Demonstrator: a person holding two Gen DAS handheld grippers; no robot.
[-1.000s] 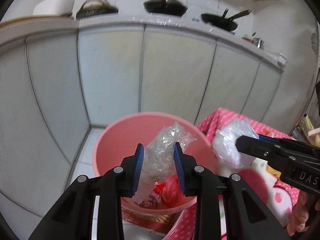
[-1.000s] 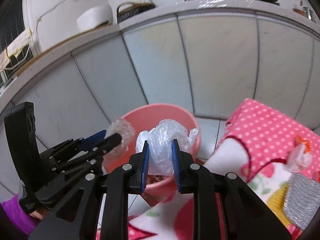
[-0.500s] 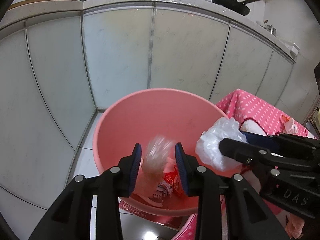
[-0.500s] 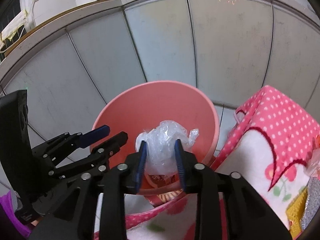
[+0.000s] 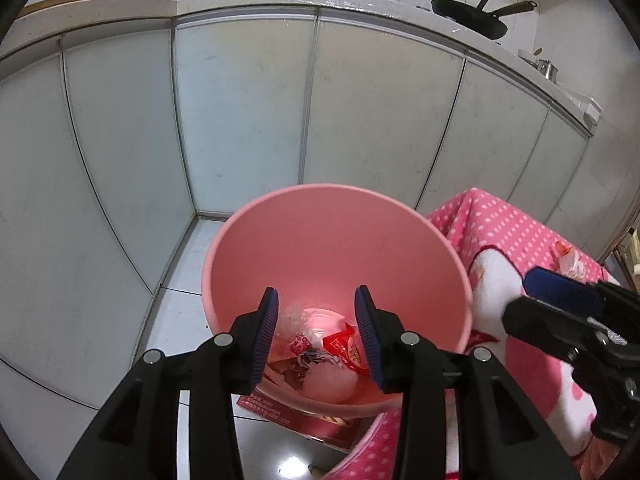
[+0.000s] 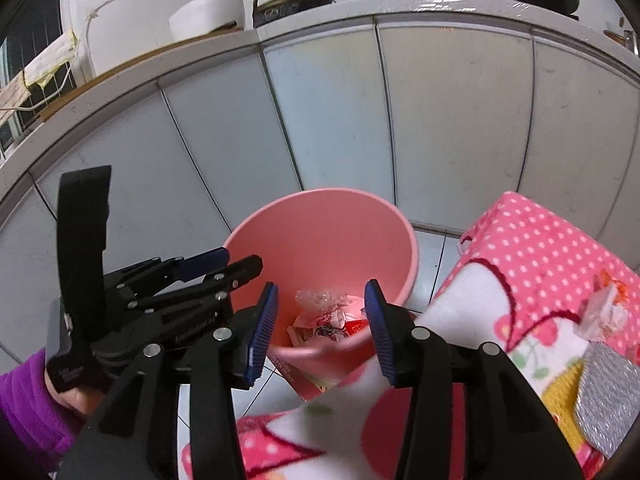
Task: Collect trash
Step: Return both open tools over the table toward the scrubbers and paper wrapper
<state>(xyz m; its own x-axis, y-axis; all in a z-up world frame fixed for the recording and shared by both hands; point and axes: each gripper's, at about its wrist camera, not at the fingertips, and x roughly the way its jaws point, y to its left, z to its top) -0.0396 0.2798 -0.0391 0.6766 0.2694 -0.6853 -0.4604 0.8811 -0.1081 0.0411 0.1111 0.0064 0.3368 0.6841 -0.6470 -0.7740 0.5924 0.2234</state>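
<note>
The pink bin stands on the floor below both grippers. At its bottom lie a crumpled clear plastic bag, red wrappers and a whitish plastic bag. My left gripper hangs over the near rim, its jaws opening with nothing between them. In the right wrist view the bin holds the clear plastic and wrappers. My right gripper is just short of the rim, jaws opening and empty. The left gripper is beside it on the left.
A pink dotted blanket covers a surface right of the bin, with a small wrapper and a silver glittery piece on it. A red box lies under the bin. Pale cabinet doors stand behind, with pans on the counter.
Both plastic bags have left the jaws and now lie in the bin. Both grippers' jaws have widened. The right gripper has drawn back from over the bin.
</note>
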